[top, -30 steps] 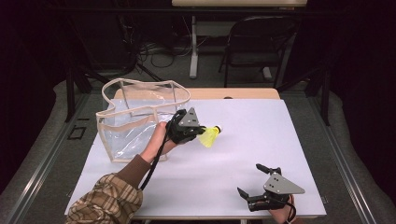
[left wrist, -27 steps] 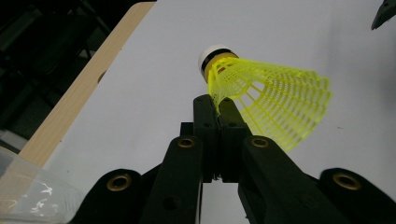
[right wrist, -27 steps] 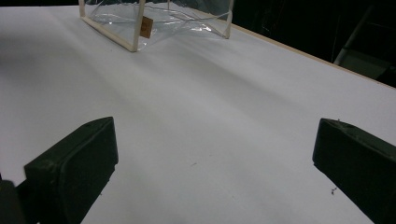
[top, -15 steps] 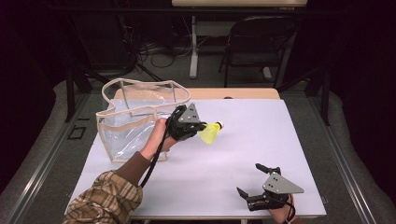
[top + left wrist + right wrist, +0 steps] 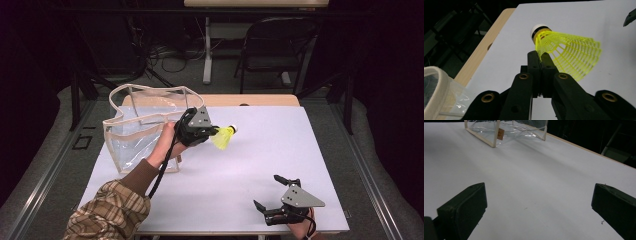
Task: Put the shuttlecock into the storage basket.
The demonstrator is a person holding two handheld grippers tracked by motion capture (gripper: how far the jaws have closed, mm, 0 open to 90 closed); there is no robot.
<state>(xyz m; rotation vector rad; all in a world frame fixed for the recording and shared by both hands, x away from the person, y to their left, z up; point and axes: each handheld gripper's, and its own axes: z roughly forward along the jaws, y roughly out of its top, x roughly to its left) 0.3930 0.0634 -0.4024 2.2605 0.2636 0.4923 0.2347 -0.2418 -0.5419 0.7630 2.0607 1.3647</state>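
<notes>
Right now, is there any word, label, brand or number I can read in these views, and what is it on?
No text is readable.
Small tan tag on the clear plastic bag with cream fabric trim: too small and blurred to read.
Yellow mesh shuttlecock with white cork tip: no markings visible.

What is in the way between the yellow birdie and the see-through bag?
Nothing visible. The left gripper pinches the yellow shuttlecock by its skirt, above the white table. The clear bag stands open-topped right beside that hand, with no object between them.
</notes>
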